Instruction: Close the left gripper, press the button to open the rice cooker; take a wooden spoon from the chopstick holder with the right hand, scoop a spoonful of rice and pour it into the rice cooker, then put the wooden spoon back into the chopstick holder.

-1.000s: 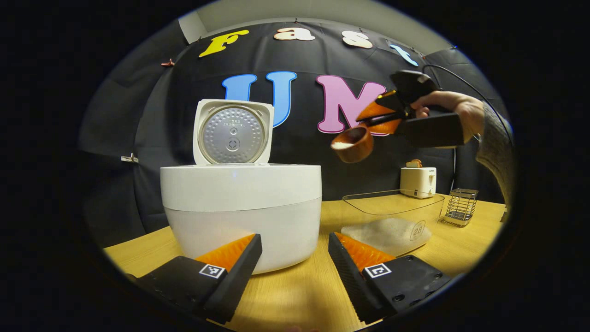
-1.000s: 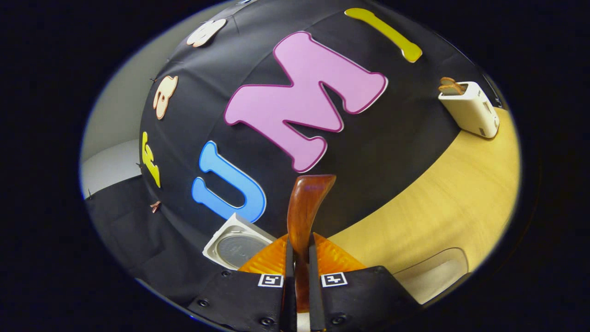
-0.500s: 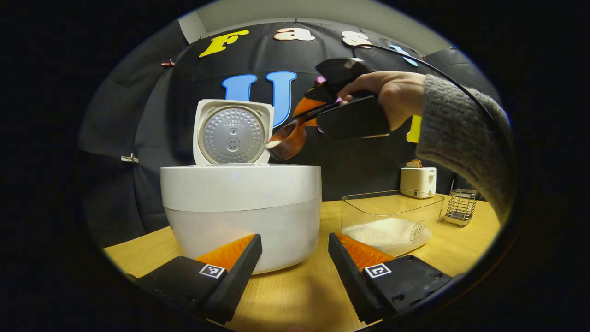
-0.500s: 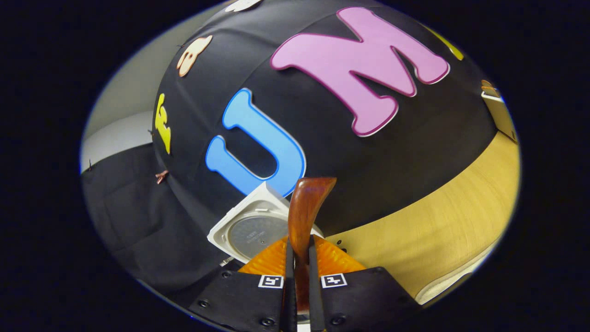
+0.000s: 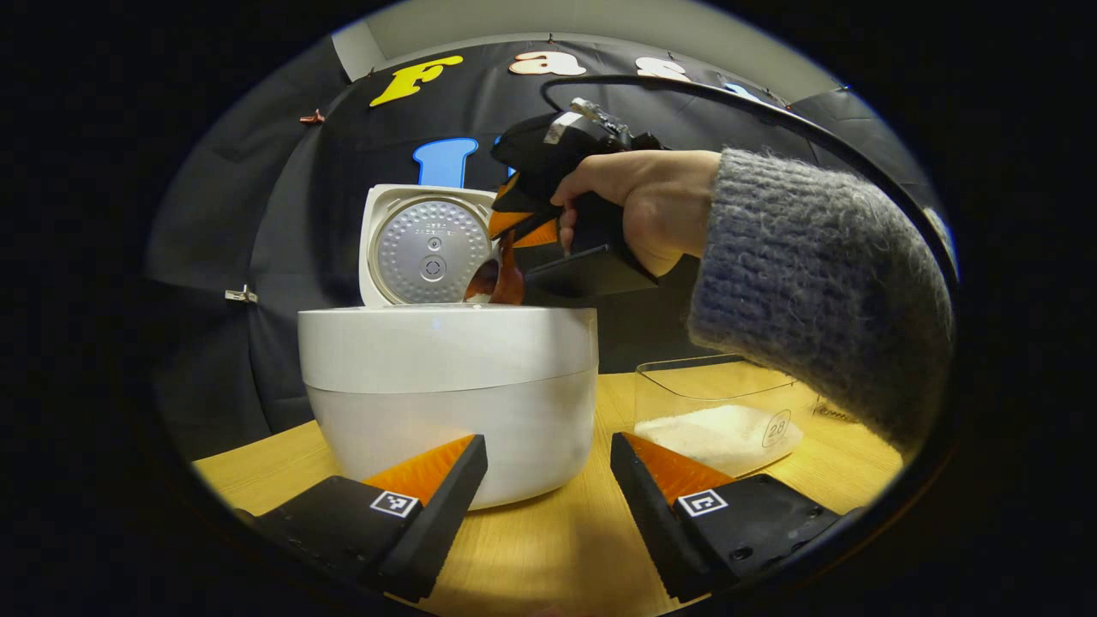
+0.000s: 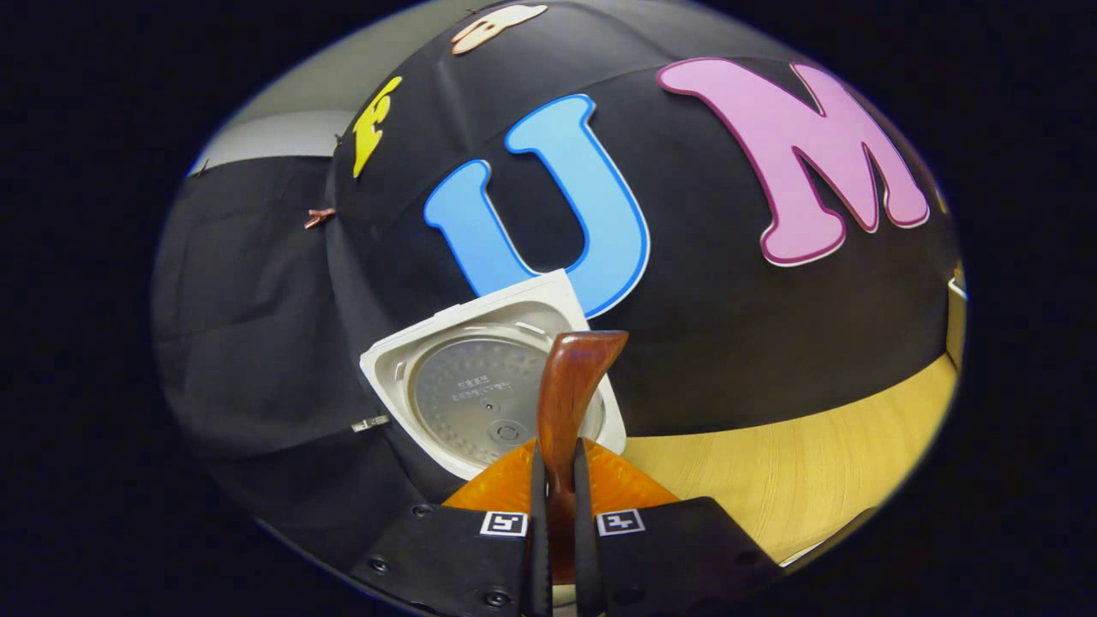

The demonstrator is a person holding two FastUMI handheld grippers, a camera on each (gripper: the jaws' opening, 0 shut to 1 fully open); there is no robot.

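The white rice cooker [image 5: 446, 386] stands in front of me with its lid [image 5: 428, 247] raised upright. My left gripper [image 5: 548, 446] is open low before the cooker's front wall, holding nothing. Farther off in the left gripper view, a hand [image 5: 643, 206] holds my right gripper [image 5: 523, 218] over the cooker's right rim. It is shut on the wooden spoon, whose bowl [image 5: 488, 281] tips down at the opening. In the right gripper view, the spoon's handle [image 6: 570, 386] rises between the closed fingers of the right gripper [image 6: 553, 480], with the lid [image 6: 480, 377] just beyond.
A clear plastic box [image 5: 728, 411] holding white rice sits on the wooden table [image 5: 548, 548] right of the cooker. A grey knitted sleeve [image 5: 814, 283] crosses above that box. Bare tabletop [image 6: 814, 480] shows right of the cooker in the right gripper view.
The right gripper has carried the spoon leftward from above the rice box to the cooker's opening, and the spoon's bowl has tipped downward. The left gripper has stayed still and open.
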